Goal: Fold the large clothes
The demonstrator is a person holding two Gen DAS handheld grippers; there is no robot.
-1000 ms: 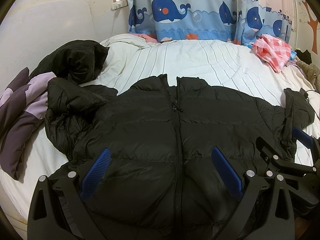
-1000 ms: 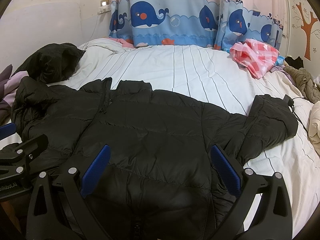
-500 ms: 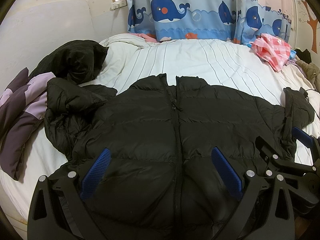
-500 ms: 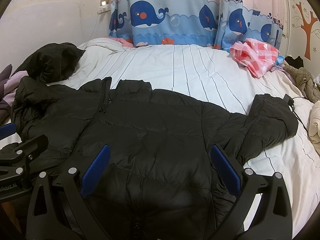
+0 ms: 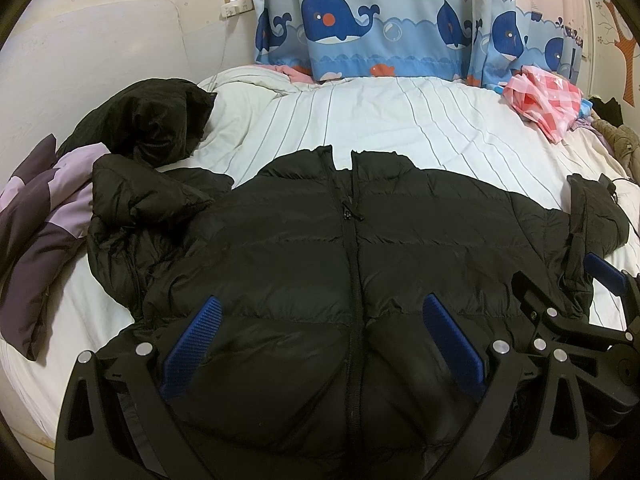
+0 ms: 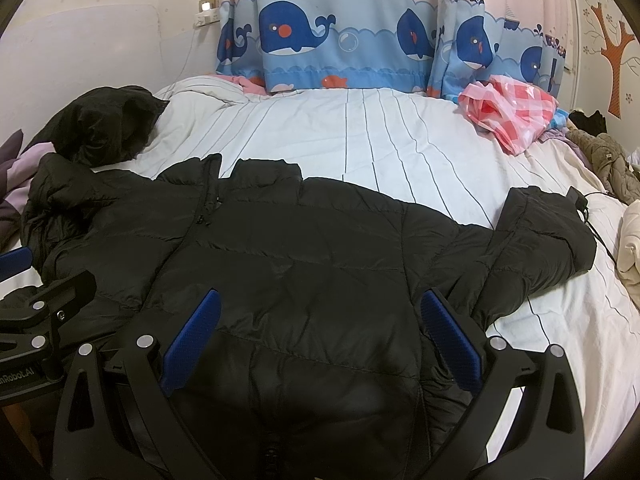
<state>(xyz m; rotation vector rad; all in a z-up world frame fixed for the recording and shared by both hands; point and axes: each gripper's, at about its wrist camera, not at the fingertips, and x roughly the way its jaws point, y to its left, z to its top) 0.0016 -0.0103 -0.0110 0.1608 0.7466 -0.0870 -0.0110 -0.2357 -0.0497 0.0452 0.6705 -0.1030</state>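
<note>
A large black puffer jacket (image 5: 304, 248) lies front up and zipped on the striped white bed (image 5: 384, 120), collar toward the curtain; it also fills the right wrist view (image 6: 304, 256). Its left sleeve (image 5: 136, 200) is bunched up, its right sleeve (image 6: 536, 240) lies bent on the sheet. My left gripper (image 5: 320, 340) is open and empty, hovering over the jacket's lower front by the zip. My right gripper (image 6: 316, 336) is open and empty over the lower right half. Each gripper shows at the edge of the other's view.
A second black garment (image 5: 152, 120) is heaped at the back left beside a purple pillow (image 5: 36, 232). A pink checked bag (image 5: 548, 96) lies at the back right. More clothes (image 6: 608, 156) pile at the right edge. A whale curtain (image 5: 380, 28) hangs behind.
Both views have barely shifted; the jacket lies as before and both grippers stay open above it.
</note>
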